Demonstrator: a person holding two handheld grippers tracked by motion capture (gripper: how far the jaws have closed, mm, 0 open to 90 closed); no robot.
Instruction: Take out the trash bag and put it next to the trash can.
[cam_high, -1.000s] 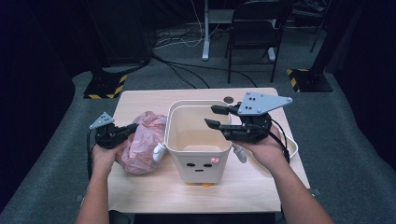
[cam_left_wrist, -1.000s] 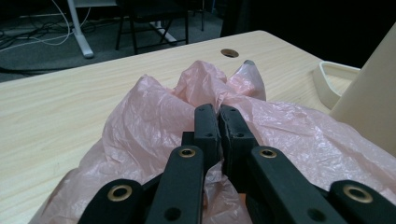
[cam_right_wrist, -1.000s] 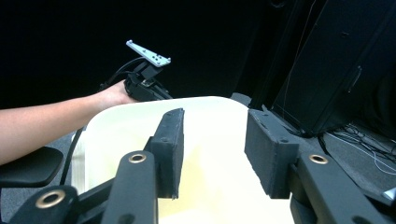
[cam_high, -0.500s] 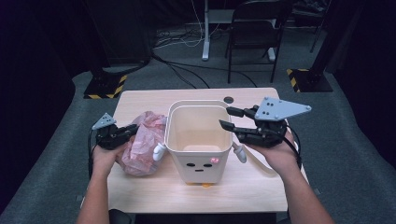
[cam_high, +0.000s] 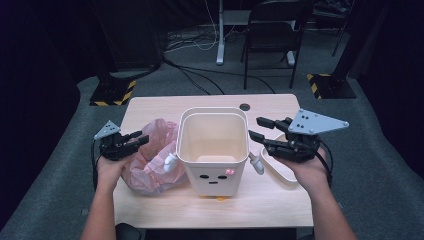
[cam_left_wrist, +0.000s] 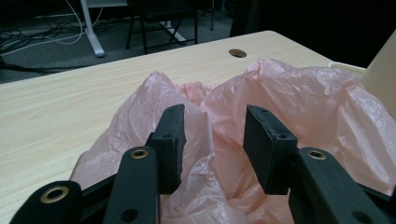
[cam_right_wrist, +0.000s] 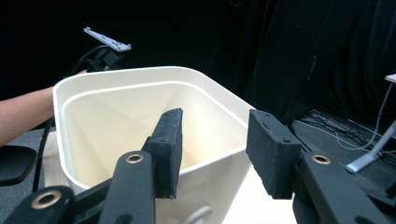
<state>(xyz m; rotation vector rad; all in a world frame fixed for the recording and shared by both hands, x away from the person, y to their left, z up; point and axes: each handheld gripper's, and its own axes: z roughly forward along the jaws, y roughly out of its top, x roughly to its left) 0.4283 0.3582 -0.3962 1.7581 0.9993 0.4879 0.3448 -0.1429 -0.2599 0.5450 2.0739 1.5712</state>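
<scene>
A cream bin with a small face on its front stands upright and empty mid-table. A crumpled pink plastic bag lies against its left side. My left gripper rests at the bag's left edge. Its jaws have just been opening, and in the left gripper view they stand apart with a loose fold of the bag rising between them, unpinched. My right gripper hovers open just right of the bin's rim. In the right gripper view it points across the bin, nothing between the pads.
A shallow white tray lies on the table under my right hand. The table has a cable hole behind the bin. A chair and floor cables lie beyond the far edge.
My right gripper has drawn back to the right, from above the bin's opening to beside its right rim. The left hand has stayed put while its jaws parted over the bag.
</scene>
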